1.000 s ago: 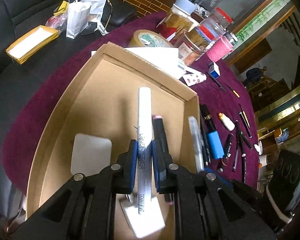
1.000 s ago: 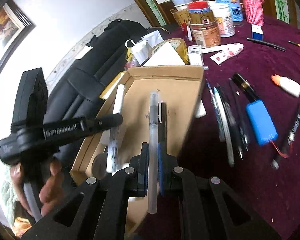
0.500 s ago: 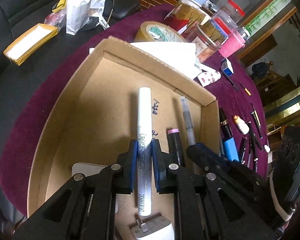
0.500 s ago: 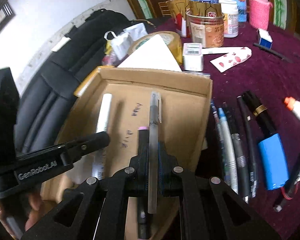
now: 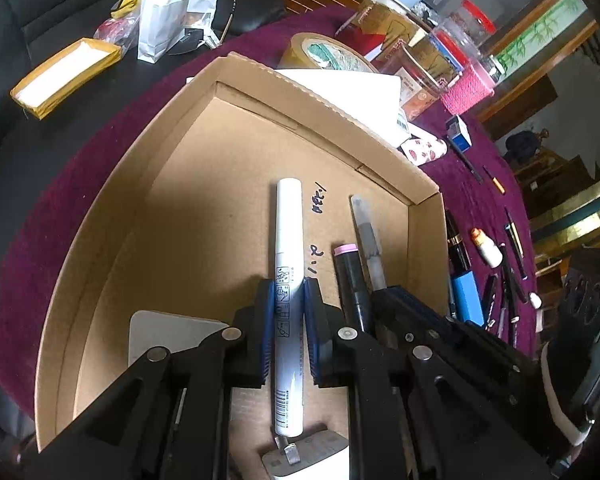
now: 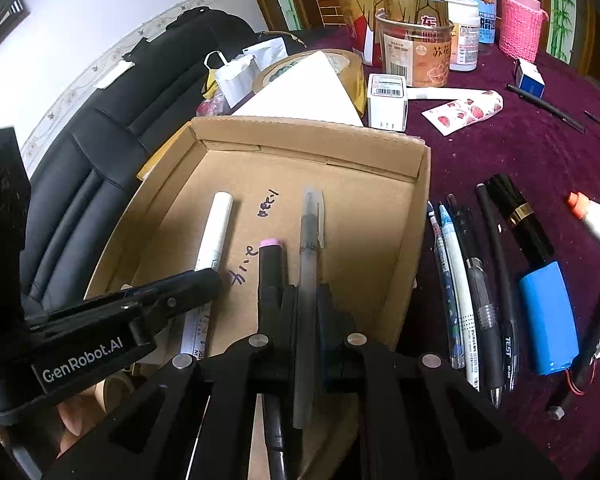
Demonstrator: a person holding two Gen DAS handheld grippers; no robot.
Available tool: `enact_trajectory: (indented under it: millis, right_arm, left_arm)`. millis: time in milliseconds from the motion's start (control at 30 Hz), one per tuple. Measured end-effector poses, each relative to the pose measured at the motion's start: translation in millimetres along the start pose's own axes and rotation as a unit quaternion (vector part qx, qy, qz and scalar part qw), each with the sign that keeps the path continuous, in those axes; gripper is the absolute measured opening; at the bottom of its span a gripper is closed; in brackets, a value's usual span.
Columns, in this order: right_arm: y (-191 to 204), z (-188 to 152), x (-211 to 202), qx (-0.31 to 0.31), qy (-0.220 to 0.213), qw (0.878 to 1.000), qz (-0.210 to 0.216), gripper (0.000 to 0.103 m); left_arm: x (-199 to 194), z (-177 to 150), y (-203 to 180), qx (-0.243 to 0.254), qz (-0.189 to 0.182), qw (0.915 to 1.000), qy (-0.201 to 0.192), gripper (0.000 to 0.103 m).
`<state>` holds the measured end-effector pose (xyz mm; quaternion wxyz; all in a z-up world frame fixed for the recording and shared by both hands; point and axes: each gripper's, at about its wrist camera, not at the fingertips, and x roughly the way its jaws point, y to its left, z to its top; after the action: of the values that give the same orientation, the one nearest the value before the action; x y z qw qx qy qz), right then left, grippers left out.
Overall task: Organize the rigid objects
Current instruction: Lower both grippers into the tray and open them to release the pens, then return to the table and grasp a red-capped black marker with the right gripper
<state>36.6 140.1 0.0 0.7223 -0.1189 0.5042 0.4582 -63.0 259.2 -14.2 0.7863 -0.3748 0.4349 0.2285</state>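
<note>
Your left gripper point(image 5: 287, 308) is clenched on the white marker point(image 5: 287, 280), its blue pads pressing the barrel on both sides, and it tilts steeply down into the cardboard box point(image 5: 260, 92); the marker runs lengthways away from you, tip toward the far wall, with its near end just above a white plug adapter point(image 5: 312, 458) at the box's near edge. Your right gripper point(image 6: 306, 300) is likewise clamped shut, on a translucent grey pen point(image 6: 309, 264), pitched down over the same box, with the pen pointing toward the far wall. Seen from the right wrist, your left tool comes in from the left side, and fingers point(image 6: 74, 416) of the hand wrapped round its handle show low at the left. Between the two held pens a black marker with a pink cap point(image 6: 271, 276) lies on the box floor, roughly parallel to both, and handwritten ink marks sit on the cardboard just beyond it. Right of the box, on the maroon tablecloth point(image 6: 500, 152), a row of pens point(image 6: 460, 280) lies beside the box wall, then a blue rectangular block point(image 6: 548, 316) and a small white bottle with an orange cap point(image 6: 596, 220). Farther off, past the far wall, stand a white sheet point(image 6: 300, 88), a roll of brown tape point(image 6: 348, 64), jars point(image 6: 412, 48) and a pink knitted sleeve point(image 6: 520, 24).
</note>
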Motion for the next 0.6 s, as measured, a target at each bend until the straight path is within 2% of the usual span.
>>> enact_trajectory:
  millis: [67,133,200,333,433,600]
  right_arm:
    - [-2.5,0.5,-1.4,0.004,0.000,1.000,0.009,0.009]
    - [-5.3,-1.8,-8.6,0.004,-0.007,1.000,0.021,0.016]
    - [-5.6,-6.5,-16.8,0.001,-0.017,0.999,0.035,0.034]
    - [-9.0,-19.5,-35.8,-0.011,-0.033,0.997,0.062,0.035]
    - [-16.7,-32.9,-50.8,-0.010,-0.042,0.995,0.091,0.037]
    - [-39.0,-67.1,-83.2,0.001,-0.063,0.991,0.117,0.047]
  left_arm:
    - [-1.3,-1.2,0.1,-0.002,0.003,1.0000,-0.003,0.012]
    - [-5.7,-3.2,-2.3,0.004,0.007,0.9999,-0.009,0.015]
    - [-11.0,-4.7,-4.3,0.006,0.004,0.9999,-0.015,0.020]
    - [-25.1,-10.9,-11.8,0.012,0.001,0.9993,-0.036,0.039]
    - [-36.3,-18.3,-22.2,0.020,-0.008,0.9986,-0.048,0.039]
    - [-55.6,-40.3,-52.8,0.041,-0.020,0.9966,-0.068,0.040]
